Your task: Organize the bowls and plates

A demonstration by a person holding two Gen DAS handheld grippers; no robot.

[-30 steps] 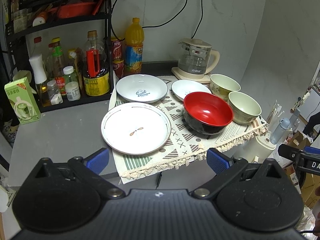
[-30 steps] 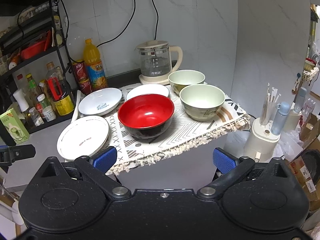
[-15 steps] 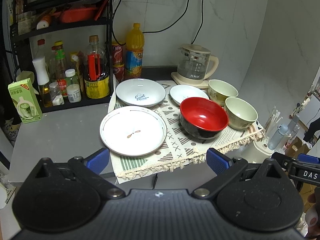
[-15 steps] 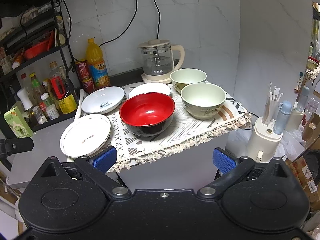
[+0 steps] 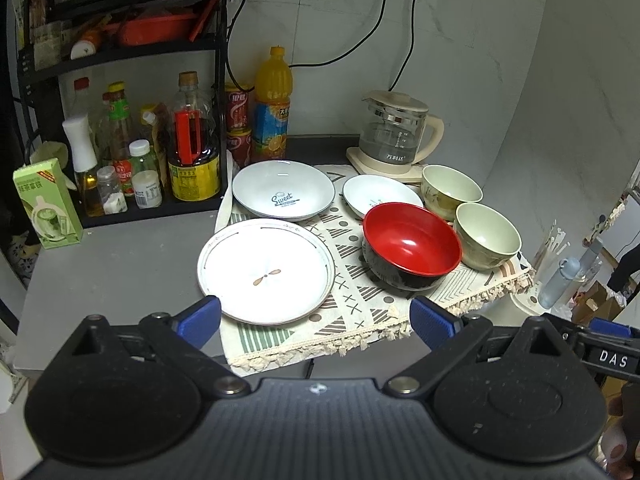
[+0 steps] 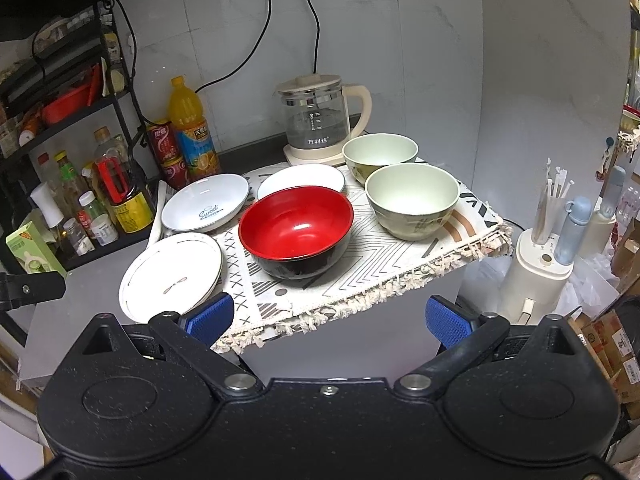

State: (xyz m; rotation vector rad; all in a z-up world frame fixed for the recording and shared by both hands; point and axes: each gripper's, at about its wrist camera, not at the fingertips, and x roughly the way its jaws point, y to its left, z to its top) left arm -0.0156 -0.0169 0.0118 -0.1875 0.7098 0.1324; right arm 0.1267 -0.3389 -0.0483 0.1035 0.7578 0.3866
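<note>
On a patterned cloth lie a flat white plate nearest me, a deeper "Sweet" plate behind it, a small white dish, a red bowl with a black outside, and two pale green bowls. My left gripper hangs open in front of the cloth's edge, holding nothing. In the right wrist view the same red bowl, green bowls and flat plate show; my right gripper is open and empty, short of the cloth.
A black rack with bottles and jars stands at the left, with a green carton beside it. An orange juice bottle and a glass kettle line the back wall. A white holder with straws stands right of the table.
Both grippers have drawn back a little from the table and risen slightly, so the dishes sit lower and smaller in view. Nothing on the cloth has moved.
</note>
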